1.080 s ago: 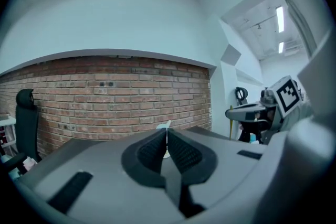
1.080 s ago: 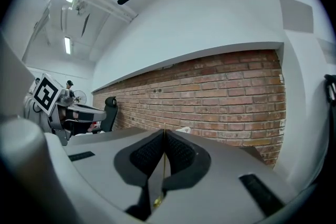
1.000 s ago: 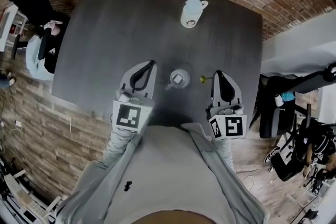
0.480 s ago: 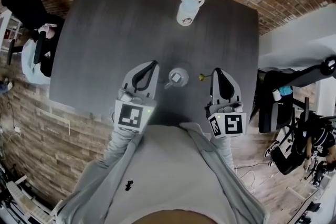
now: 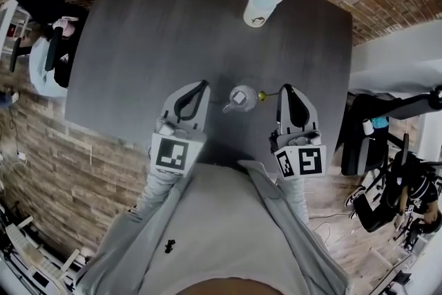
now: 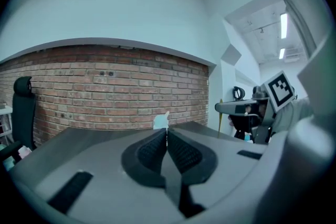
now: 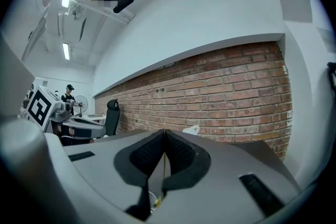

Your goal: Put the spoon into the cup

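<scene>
A small pale cup [image 5: 240, 97] with a side handle stands on the dark grey table [image 5: 152, 31], between my two grippers. My right gripper [image 5: 286, 88] is shut on the thin handle of a gold spoon [image 5: 262, 96], which sticks out leftward, its bowl just right of the cup. In the right gripper view the spoon [image 7: 163, 165] shows as a gold line pinched between the shut jaws of the right gripper [image 7: 164, 131]. My left gripper [image 5: 200, 83] hovers left of the cup, and the left gripper [image 6: 167, 129] is shut with nothing in it.
A white mug [image 5: 263, 7] stands far back on the table; the mug [image 6: 160, 122] shows past the left jaws and the mug [image 7: 191, 130] past the right. A person on a chair [image 5: 59, 52] sits at the left edge. An office chair [image 5: 362, 141] stands right.
The spoon's bowl now lies a little closer to the small cup. Both grippers stay shut and have hardly moved; the head view has shifted slightly.
</scene>
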A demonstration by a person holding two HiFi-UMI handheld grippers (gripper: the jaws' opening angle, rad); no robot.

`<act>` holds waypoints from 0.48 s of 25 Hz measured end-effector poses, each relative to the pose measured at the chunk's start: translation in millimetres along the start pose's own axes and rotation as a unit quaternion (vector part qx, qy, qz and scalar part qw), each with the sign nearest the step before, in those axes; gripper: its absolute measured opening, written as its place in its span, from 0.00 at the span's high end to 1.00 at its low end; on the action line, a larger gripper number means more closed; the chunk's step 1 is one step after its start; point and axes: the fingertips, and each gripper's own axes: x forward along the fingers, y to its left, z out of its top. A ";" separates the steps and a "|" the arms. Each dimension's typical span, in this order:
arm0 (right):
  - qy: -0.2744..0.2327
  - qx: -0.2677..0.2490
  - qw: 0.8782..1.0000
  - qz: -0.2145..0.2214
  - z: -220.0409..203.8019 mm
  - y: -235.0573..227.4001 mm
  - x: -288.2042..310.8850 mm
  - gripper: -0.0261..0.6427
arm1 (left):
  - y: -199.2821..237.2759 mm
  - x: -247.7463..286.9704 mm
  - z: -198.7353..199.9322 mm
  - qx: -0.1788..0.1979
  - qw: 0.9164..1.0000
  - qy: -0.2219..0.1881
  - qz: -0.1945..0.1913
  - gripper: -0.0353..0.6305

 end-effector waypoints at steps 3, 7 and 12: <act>0.000 0.016 1.000 0.014 -6.1 5.0 8.3 0.93 | 3.0 -1.4 -7.9 -0.001 1.000 0.010 0.004 0.92; 0.002 0.032 0.999 0.028 -18.3 15.5 18.7 0.93 | 11.5 -5.6 -14.6 -0.001 1.000 0.012 0.009 0.92; 0.026 0.066 0.997 0.039 -47.2 23.2 29.0 0.93 | 17.1 -9.4 -24.2 -0.008 1.000 0.022 0.014 0.92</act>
